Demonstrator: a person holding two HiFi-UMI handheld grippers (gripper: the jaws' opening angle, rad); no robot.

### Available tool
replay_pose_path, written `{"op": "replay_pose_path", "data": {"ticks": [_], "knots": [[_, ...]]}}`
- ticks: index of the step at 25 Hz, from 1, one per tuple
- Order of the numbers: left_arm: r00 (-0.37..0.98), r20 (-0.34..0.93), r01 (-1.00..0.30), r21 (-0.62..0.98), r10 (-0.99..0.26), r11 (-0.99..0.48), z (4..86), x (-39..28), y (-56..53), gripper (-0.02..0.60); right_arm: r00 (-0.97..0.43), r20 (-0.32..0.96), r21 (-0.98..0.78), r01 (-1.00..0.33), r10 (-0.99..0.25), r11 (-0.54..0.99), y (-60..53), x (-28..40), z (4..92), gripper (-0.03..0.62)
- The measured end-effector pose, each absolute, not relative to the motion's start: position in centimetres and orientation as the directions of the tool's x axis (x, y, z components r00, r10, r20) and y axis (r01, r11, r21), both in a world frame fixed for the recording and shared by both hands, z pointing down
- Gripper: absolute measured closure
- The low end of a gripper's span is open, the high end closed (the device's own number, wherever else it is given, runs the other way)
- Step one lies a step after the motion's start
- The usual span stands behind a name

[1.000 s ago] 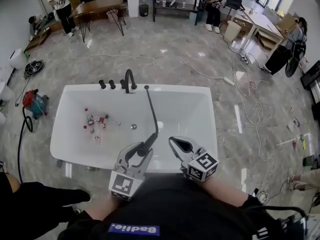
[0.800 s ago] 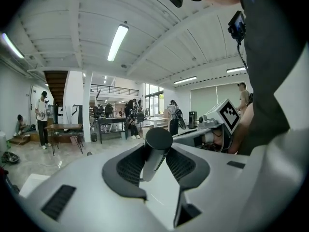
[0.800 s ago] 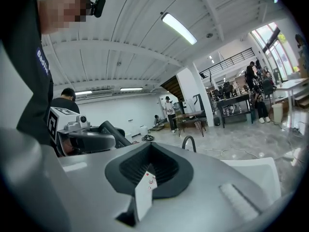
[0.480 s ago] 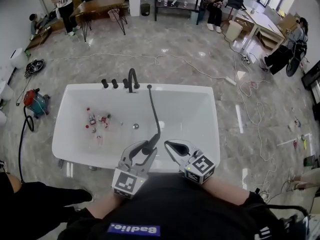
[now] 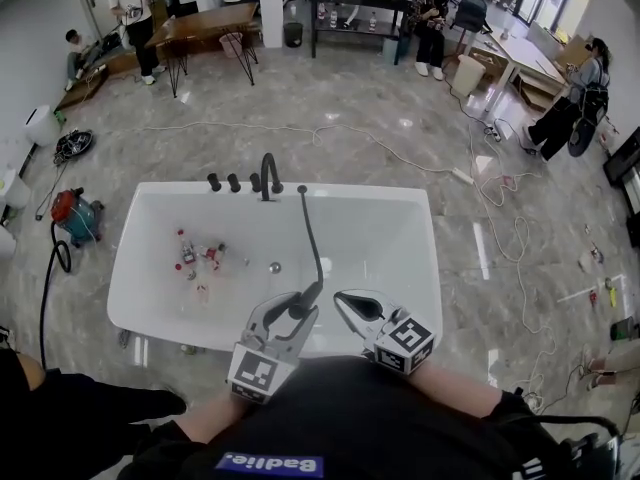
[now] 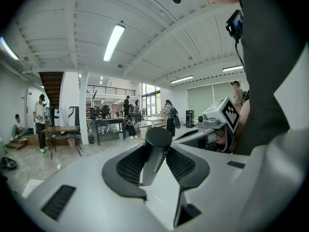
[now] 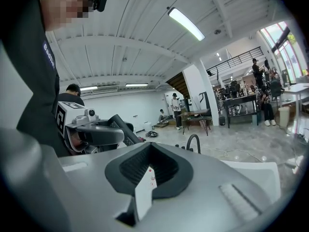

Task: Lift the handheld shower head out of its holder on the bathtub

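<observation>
1. Head view: The left hand-held gripper (image 5: 292, 308) is closed on the black shower head (image 5: 303, 301), above the near edge of the white bathtub (image 5: 380, 253).
   - A thin black hose (image 5: 312, 233) runs from the shower head across the bathtub to its far rim, just beside the faucet (image 5: 266, 176).
   - I think the shower head is already out of its holder. The holder itself is too small to make out.
   - The right hand-held gripper (image 5: 350, 300) is closed with nothing in it. It is also above the bathtub's near edge, just beside the left one.
   - Next, I think the left one needs a tight hold and a slow, gentle move, so the hose does not tug.
   - Some small things (image 5: 200, 256) lie on the bathtub's bottom, toward its left end in this view.
   - The floor (image 5: 300, 98) around the bathtub is shiny grey stone.
   - A white cable (image 5: 380, 143) lies on the floor past the bathtub's far side.
   - A red machine (image 5: 75, 213) stands off the bathtub's left end.
   - A brown tabletop (image 5: 200, 16) and some people are far past the bathtub.

2. Left gripper view: The two dark pads press on the round black handle of the shower head, one on each side. Behind it is a big room with a white ceiling and a long lamp (image 6: 113, 41).

3. Right gripper view: The jaw tips meet and nothing is between them. The faucet and the bathtub's white rim show just past them.
</observation>
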State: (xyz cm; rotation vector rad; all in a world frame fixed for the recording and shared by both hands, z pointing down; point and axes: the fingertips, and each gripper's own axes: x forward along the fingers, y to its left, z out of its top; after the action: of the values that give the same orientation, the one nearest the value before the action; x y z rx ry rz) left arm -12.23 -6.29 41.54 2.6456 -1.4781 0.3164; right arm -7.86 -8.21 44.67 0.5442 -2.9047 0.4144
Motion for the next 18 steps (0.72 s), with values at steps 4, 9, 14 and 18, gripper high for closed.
{"op": "replay_pose_path", "data": {"ticks": [4, 9, 14, 18], "knots": [[0.513, 0.223, -0.846, -0.032, -0.829, -0.532, 41.7, -11.8, -6.4, 0.443, -0.917, 0.204, -0.241, -0.386, -0.342, 0.890, -8.6, -7.2, 44.8, 0.599], [0.504, 0.229, -0.848, -0.051, -0.833, -0.528, 41.7, -11.7, -6.5, 0.443, -0.916, 0.203, -0.240, -0.390, -0.347, 0.889, -8.7, -6.7, 44.5, 0.599], [0.516, 0.230, -0.843, -0.039, -0.825, -0.537, 41.3, -11.4, -6.2, 0.443, -0.916, 0.196, -0.262, -0.393, -0.351, 0.881, -8.6, -6.6, 44.4, 0.599], [0.510, 0.230, -0.845, -0.049, -0.829, -0.533, 41.6, -11.4, -6.1, 0.443, -0.917, 0.200, -0.273, -0.392, -0.346, 0.879, -8.3, -6.8, 44.7, 0.599]]}}
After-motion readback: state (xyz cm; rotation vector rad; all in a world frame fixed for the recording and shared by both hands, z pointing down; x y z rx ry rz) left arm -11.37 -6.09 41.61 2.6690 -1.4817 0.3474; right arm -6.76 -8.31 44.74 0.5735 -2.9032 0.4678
